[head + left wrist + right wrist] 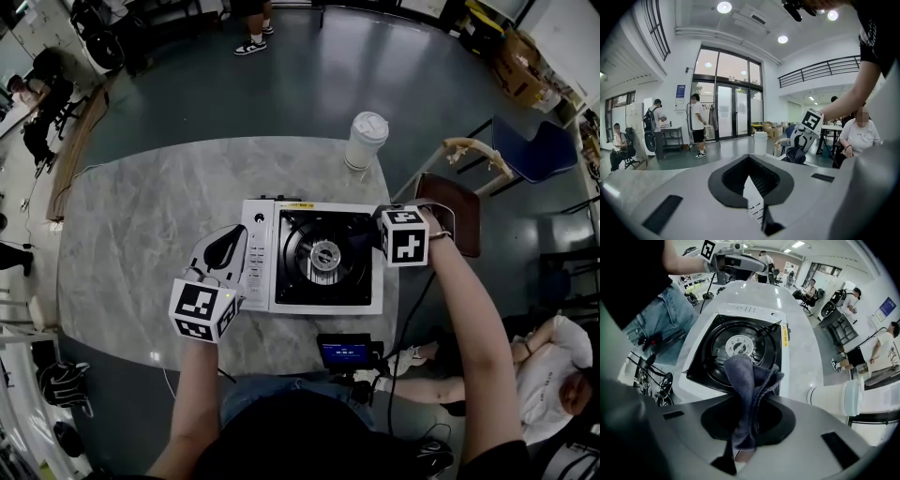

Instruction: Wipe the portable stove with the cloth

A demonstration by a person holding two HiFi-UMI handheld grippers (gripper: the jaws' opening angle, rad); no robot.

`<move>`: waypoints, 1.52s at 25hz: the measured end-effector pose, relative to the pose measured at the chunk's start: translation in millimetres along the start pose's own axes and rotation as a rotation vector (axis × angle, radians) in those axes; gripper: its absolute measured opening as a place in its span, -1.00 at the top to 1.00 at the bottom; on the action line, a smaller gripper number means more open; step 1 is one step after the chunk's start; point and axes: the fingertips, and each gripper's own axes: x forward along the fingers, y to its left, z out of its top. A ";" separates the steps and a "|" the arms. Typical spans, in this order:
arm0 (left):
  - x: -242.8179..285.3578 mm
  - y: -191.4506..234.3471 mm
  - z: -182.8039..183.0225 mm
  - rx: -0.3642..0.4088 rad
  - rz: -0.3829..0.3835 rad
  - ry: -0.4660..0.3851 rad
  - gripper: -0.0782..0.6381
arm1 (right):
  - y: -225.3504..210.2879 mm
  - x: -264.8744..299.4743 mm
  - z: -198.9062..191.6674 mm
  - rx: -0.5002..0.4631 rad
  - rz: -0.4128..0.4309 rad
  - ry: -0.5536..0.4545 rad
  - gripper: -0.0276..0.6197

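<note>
1. Currently the portable stove (pixel 260 258) sits on a grey marble table (pixel 141 234), near the person's edge. It has a white body, a black burner pan and a control panel on its left end.
2. Right gripper (pixel 389 240) is at the stove's right edge, its marker cube uppermost.
3. In the right gripper view the jaws are clamped on a dark blue-grey cloth (pixel 750 390). The cloth is bunched and folded, and sticks out forward from the claw.
4. The cloth's free end lies over the near rim of the black pan, short of the round burner (pixel 739 345). Whether it touches the stove cannot be told.
5. Left gripper (pixel 225 251) is over the stove's left end, by the control panel. Its view looks level across the room.
6. Left claw (pixel 754 206): jaws drawn together into a thin edge, with nothing between them.
7. A lidded white paper cup (pixel 366 139) stands on the table beyond the stove, well apart from both grippers.
8. A small lit screen (pixel 345 352) is at the table's near edge.
</note>
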 end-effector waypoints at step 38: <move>-17.0 20.1 -6.6 -0.036 0.068 -0.011 0.76 | -87.4 6.7 -17.3 1.963 -0.348 -0.248 0.67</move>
